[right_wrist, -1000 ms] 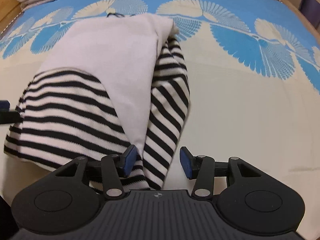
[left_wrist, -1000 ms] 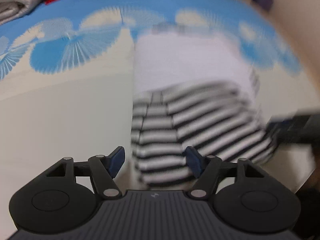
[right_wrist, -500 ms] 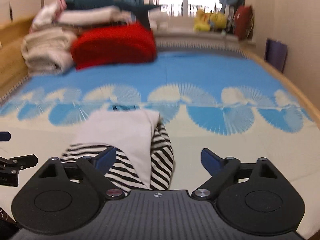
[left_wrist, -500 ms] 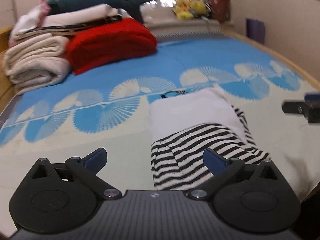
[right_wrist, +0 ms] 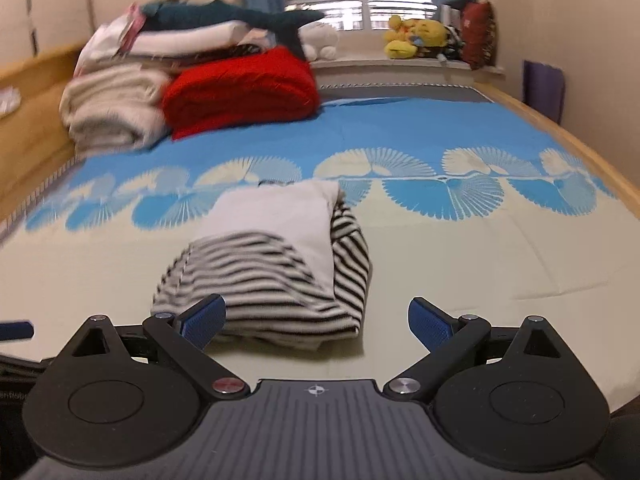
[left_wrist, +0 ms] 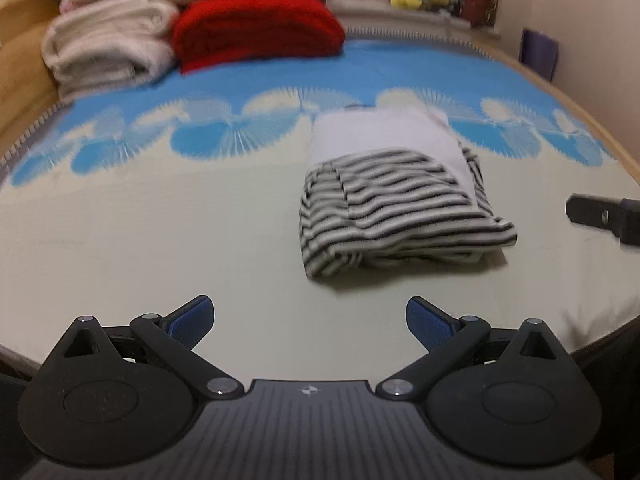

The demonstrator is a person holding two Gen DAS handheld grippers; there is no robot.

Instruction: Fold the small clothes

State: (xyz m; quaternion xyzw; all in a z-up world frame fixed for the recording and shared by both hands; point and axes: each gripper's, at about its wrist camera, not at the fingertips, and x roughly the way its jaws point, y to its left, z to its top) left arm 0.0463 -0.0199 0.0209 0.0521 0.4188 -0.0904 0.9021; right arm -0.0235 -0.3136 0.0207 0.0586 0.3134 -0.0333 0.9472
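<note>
A folded small garment, white with black-and-white striped parts (left_wrist: 396, 196), lies on the bed's cream and blue cover (left_wrist: 180, 216). It also shows in the right wrist view (right_wrist: 276, 268). My left gripper (left_wrist: 310, 322) is open and empty, held back from the garment's near left. My right gripper (right_wrist: 316, 322) is open and empty, just short of the garment's near edge. A part of the right gripper shows at the right edge of the left wrist view (left_wrist: 604, 216).
Rolled cream blankets (right_wrist: 112, 116), a red blanket (right_wrist: 244, 92) and a stack of folded linen with a dark plush shark (right_wrist: 224, 20) lie at the bed's far left. Yellow plush toys (right_wrist: 416, 36) sit on the windowsill. A wooden bed edge (right_wrist: 560, 124) runs along the right.
Both grippers have opened wide, let go of the garment and pulled back and up from it. The garment now lies folded on the bed.
</note>
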